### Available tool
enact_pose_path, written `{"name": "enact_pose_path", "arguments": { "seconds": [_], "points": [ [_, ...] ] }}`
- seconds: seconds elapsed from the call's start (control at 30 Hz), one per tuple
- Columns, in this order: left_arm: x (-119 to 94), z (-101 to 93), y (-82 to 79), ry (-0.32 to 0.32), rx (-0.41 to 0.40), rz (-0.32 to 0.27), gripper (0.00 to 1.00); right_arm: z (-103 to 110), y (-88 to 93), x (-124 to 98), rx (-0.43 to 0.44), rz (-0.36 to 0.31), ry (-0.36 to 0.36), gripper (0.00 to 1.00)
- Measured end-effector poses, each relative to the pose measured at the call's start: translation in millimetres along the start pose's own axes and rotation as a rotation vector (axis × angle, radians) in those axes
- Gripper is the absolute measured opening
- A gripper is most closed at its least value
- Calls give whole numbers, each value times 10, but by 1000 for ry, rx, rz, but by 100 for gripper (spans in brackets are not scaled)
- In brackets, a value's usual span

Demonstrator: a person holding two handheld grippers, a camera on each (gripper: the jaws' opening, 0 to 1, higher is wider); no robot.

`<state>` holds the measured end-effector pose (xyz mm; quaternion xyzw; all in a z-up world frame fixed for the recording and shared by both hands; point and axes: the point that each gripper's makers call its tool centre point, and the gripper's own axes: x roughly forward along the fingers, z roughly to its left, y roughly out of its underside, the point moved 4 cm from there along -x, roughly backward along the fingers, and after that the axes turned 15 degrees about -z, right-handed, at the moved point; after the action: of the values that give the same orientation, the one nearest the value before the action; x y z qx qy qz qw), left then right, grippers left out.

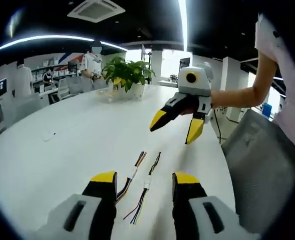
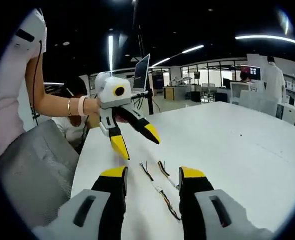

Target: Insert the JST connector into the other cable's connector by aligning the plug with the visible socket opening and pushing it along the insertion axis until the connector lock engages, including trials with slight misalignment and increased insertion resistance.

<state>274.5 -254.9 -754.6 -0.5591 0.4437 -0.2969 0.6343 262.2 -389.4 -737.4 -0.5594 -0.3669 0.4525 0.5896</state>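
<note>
In the left gripper view, the left gripper [image 1: 144, 180] rises from the bottom with its yellow-tipped jaws spread apart and nothing between them. Just beyond the tips, two short cables lie side by side on the white counter [image 1: 62, 150]: the left cable [image 1: 131, 179] and the right cable [image 1: 146, 186], each with a small pale JST connector partway along and coloured wires fanning out at the ends. The connectors are apart, not mated; which one is plug and which socket is too small to make out. The near ends of the wires are partly hidden behind the jaws.

Farther on, the right gripper [image 1: 176, 129] hangs above the counter, jaws parted and empty, held by a person's hand [image 1: 222, 99]. A grey chair [image 1: 260, 160] stands at the counter's right edge, cut off by the view's border. At the far end sits a potted plant [image 1: 127, 75]; what fills its white pot cannot be seen.

In the right gripper view, the right gripper [image 2: 153, 177] is likewise released, the two cables [image 2: 160, 187] lying between its tips, and the left gripper [image 2: 135, 140] hovers beyond them.
</note>
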Motion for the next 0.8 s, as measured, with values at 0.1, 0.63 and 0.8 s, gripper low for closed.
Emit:
{"name": "enact_pose_path", "arguments": {
  "seconds": [0.1,0.63,0.8],
  "points": [
    [-73,-26,10,-32,-25,-4,51,13,27,-87,17,29,15,40],
    [-560,125,-234,-268,-23,-38,65,-183,-334,-436,36,-48,367,71],
    [-662,119,-298,-309,-61,-72,71,-110,-418,-459,32,-33,409,68]
  ]
}}
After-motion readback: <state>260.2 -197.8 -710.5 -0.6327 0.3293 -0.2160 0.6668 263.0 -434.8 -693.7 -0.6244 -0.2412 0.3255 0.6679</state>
